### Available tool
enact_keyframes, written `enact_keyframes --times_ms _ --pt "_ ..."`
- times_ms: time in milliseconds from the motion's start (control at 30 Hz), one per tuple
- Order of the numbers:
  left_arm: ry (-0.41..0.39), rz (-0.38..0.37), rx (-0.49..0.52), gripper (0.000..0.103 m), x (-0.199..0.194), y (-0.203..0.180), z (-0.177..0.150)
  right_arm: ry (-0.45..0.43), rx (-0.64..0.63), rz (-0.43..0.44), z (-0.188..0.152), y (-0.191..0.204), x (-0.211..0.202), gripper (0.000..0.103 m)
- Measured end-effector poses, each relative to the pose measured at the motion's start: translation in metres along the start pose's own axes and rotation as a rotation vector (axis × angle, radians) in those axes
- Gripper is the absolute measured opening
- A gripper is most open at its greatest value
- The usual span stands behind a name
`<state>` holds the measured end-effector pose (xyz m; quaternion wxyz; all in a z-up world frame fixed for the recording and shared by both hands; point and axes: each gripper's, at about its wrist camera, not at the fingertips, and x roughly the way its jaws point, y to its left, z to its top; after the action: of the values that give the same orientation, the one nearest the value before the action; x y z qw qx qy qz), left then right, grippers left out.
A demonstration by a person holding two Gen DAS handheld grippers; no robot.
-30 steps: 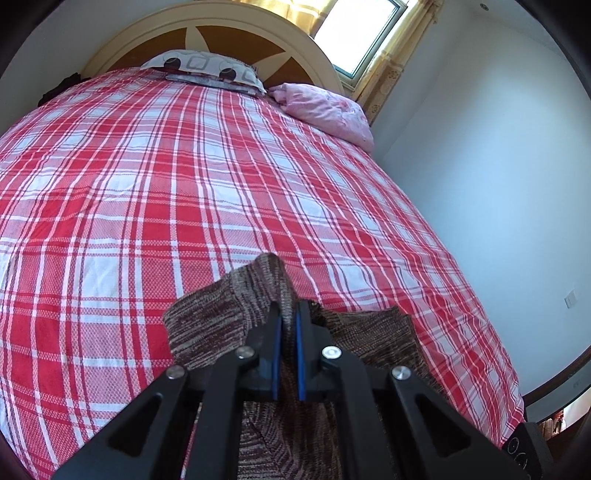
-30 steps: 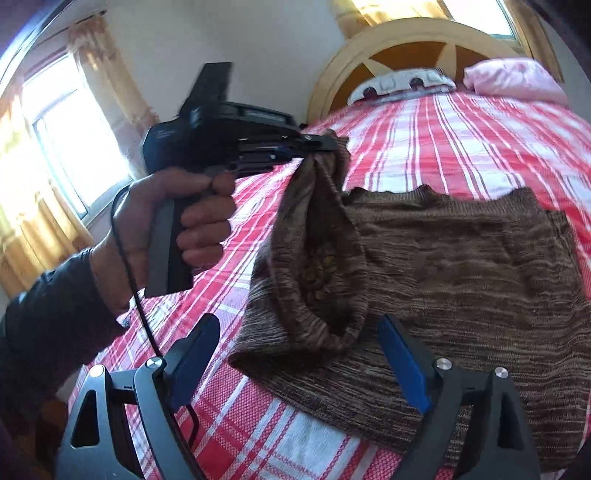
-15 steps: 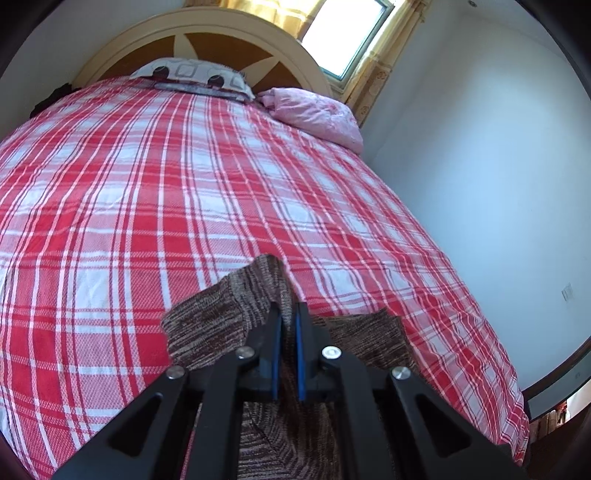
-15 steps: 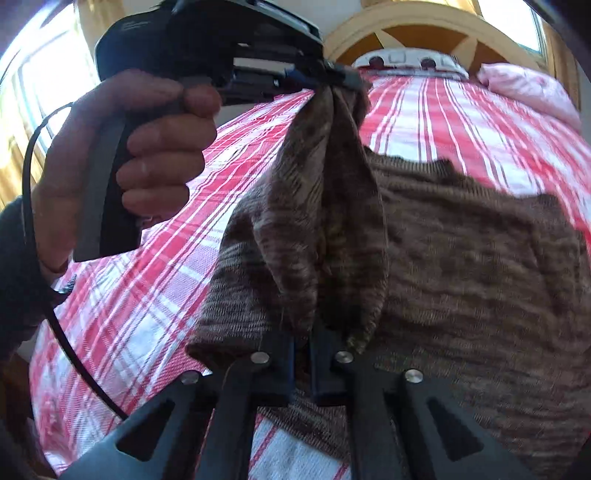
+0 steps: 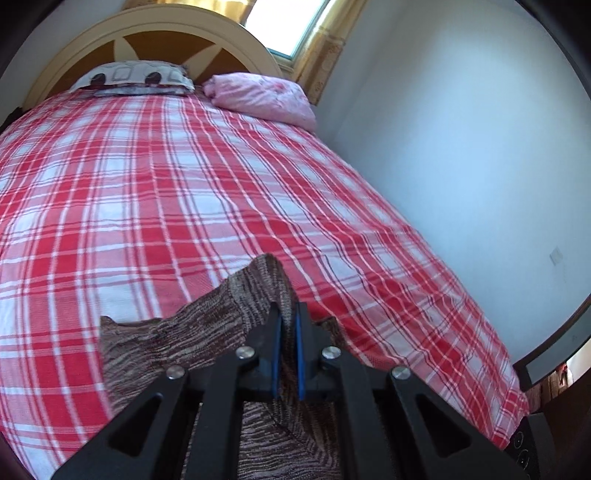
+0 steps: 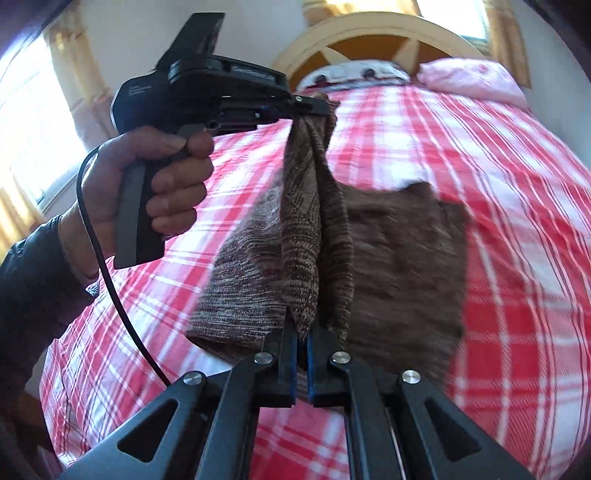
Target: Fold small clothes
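Observation:
A brown knitted garment (image 6: 402, 266) lies on the red plaid bed (image 6: 498, 155), its left edge lifted into a hanging fold. My left gripper (image 5: 287, 321) is shut on the fold's upper corner; in the right wrist view that left gripper (image 6: 317, 105) is held high by a person's hand (image 6: 162, 192). My right gripper (image 6: 302, 334) is shut on the lower corner of the same fold, close to the bed's near edge. The brown garment (image 5: 207, 332) trails down and left from the left gripper's fingers. The right half still rests flat on the bedspread.
A patterned pillow (image 5: 136, 75) and a pink pillow (image 5: 262, 94) lie at the headboard (image 5: 166, 33). A white wall (image 5: 461, 147) runs along the bed's right side. Windows with yellow curtains (image 6: 22, 122) are on the left. A black cable (image 6: 110, 280) hangs from the left gripper's handle.
My right gripper closed onto the fold's lower corner. Both grippers then lifted the garment's left edge and carried it across the bed, pulling the fold taut.

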<state>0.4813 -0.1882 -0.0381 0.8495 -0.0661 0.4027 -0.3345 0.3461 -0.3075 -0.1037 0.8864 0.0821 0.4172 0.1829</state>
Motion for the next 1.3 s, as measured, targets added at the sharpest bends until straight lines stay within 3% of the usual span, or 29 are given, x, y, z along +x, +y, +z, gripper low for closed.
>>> enact_keyframes --times_ms 267,600,767,867,933,1033,1100,1133,1233,1300 --pt "0.084 0.021 0.019 0.007 0.054 -0.024 -0.016 0.048 0.083 -0.030 -0.024 -0.037 0.004 0.003" --pt "0.095 0.003 0.014 0.007 0.066 -0.035 -0.015 0.022 0.106 -0.024 -0.024 -0.041 -0.021 0.003" --pt "0.114 0.122 0.107 0.013 0.078 -0.049 -0.025 0.068 0.152 -0.055 -0.030 -0.057 -0.012 0.003" --pt "0.102 0.160 0.169 0.032 0.072 -0.059 -0.027 0.066 0.155 -0.046 -0.032 -0.059 -0.012 0.003" --pt "0.068 0.197 0.196 0.061 0.061 -0.064 -0.026 0.071 0.143 -0.061 -0.030 -0.057 -0.012 0.003" --pt "0.018 0.226 0.231 0.080 0.042 -0.068 -0.022 0.084 0.136 -0.085 -0.027 -0.057 -0.015 0.006" --pt "-0.015 0.254 0.256 0.089 0.023 -0.067 -0.023 0.074 0.132 -0.158 -0.024 -0.062 -0.021 0.038" --pt "-0.029 0.275 0.265 0.093 0.016 -0.064 -0.024 0.055 0.140 -0.185 -0.022 -0.066 -0.028 0.065" --pt "-0.059 0.332 0.274 0.097 -0.006 -0.050 -0.036 -0.020 0.157 -0.207 -0.010 -0.074 -0.048 0.067" --pt "-0.068 0.385 0.238 0.099 -0.020 -0.032 -0.050 -0.076 0.146 -0.156 0.007 -0.068 -0.054 0.067"
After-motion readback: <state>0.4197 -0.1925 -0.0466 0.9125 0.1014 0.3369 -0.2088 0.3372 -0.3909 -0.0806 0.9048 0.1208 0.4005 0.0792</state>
